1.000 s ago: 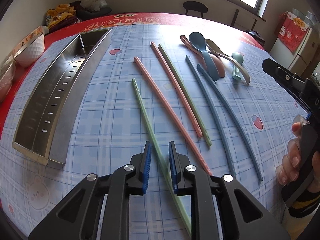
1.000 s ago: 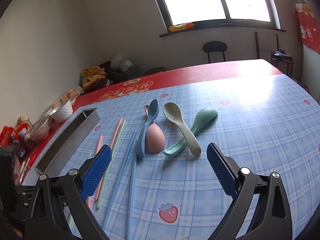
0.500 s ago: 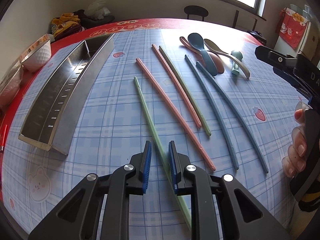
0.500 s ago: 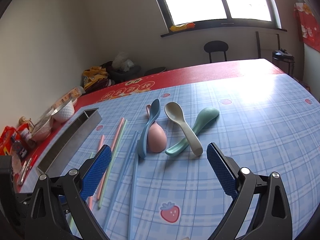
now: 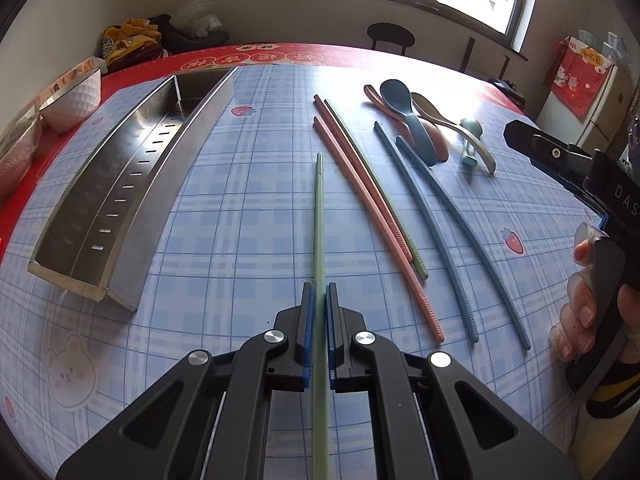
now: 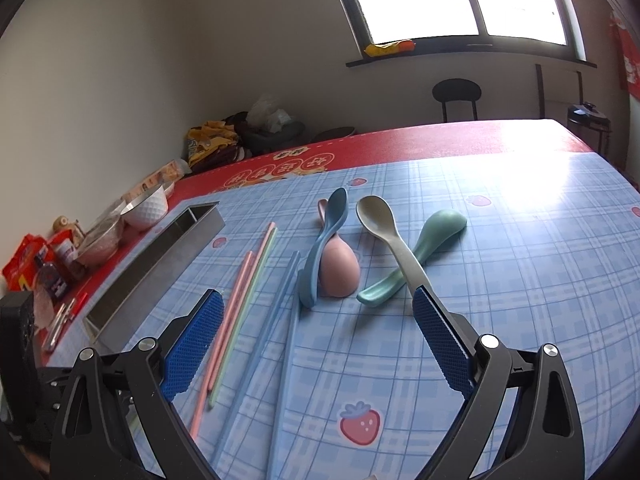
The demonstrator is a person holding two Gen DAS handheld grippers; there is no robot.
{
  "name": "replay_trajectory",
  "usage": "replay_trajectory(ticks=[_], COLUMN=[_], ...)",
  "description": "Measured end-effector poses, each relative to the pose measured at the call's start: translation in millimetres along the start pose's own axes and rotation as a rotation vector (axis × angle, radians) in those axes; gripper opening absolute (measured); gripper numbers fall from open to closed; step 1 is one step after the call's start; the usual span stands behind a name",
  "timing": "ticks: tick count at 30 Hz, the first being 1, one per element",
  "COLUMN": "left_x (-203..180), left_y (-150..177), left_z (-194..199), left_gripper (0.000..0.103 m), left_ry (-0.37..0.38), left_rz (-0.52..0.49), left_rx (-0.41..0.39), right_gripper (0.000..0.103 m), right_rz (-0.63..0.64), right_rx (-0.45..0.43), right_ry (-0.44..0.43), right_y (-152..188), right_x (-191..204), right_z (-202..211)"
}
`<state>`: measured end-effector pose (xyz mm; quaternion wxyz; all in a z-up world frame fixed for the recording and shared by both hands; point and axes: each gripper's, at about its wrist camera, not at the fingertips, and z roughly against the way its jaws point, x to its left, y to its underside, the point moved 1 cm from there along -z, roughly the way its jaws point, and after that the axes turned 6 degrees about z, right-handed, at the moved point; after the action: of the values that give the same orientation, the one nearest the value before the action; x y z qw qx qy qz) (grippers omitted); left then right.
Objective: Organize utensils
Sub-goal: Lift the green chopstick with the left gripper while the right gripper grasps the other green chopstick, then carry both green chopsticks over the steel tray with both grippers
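My left gripper (image 5: 319, 294) is shut on a green chopstick (image 5: 319, 220), which runs straight ahead between the blue pads. To its right lie two pink chopsticks (image 5: 372, 216), a second green one (image 5: 394, 220) and two blue ones (image 5: 432, 220) on the checked tablecloth. Beyond them sit blue (image 6: 320, 252), pink (image 6: 340, 272), beige (image 6: 384, 228) and green (image 6: 432, 236) spoons. My right gripper (image 6: 316, 294) hovers before the spoons, jaws wide and closing, with nothing pressed between its pads. A long steel tray (image 5: 132, 184) lies on the left.
A white bowl (image 5: 74, 98) and other bowls stand past the tray on the red table edge, with snack packets (image 6: 32, 256) beside them. A person's hand (image 5: 580, 320) holds the right gripper's handle at the right edge. A black stool (image 5: 390, 36) stands behind the table.
The left jaws have closed onto the green chopstick, which now lines up straight with the gripper instead of lying slantwise. The right jaws have narrowed slightly.
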<state>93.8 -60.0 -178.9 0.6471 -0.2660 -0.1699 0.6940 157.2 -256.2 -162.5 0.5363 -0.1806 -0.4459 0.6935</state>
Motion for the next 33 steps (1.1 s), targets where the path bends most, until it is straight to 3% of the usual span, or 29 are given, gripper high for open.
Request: replay_trajectory(ticks=[1, 5, 9, 13, 21, 25, 33], left_x=[2, 9, 14, 21, 41, 50, 71], left_y=[-1, -3, -7, -10, -18, -22, -31], left_z=[2, 12, 21, 30, 45, 53, 66], left_gripper=[0.006, 0.006, 0.006, 0.006, 0.006, 0.006, 0.006], left_ry=[0.006, 0.036, 0.068, 0.103, 0.162, 0.178, 0.196], left_rz=[0.004, 0.015, 0.016, 0.018, 0.042, 0.052, 0.085], left_rx=[-0.006, -0.035, -0.067, -0.096, -0.137, -0.157, -0.194], right_gripper=[0.075, 0.069, 0.055, 0.050, 0.032, 0.019, 0.008], right_rz=[0.000, -0.014, 0.011, 0.081, 0.126, 0.137, 0.136], right_rx=[0.008, 0.039, 0.079, 0.126, 0.194, 0.234, 0.353], right_ry=[-0.001, -0.003, 0.010, 0.041, -0.001, 0.001, 0.030], right_y=[0, 1, 3, 3, -8, -14, -23], right_x=[0, -1, 5, 22, 57, 72, 89], right_z=[-1, -9, -13, -18, -35, -57, -111])
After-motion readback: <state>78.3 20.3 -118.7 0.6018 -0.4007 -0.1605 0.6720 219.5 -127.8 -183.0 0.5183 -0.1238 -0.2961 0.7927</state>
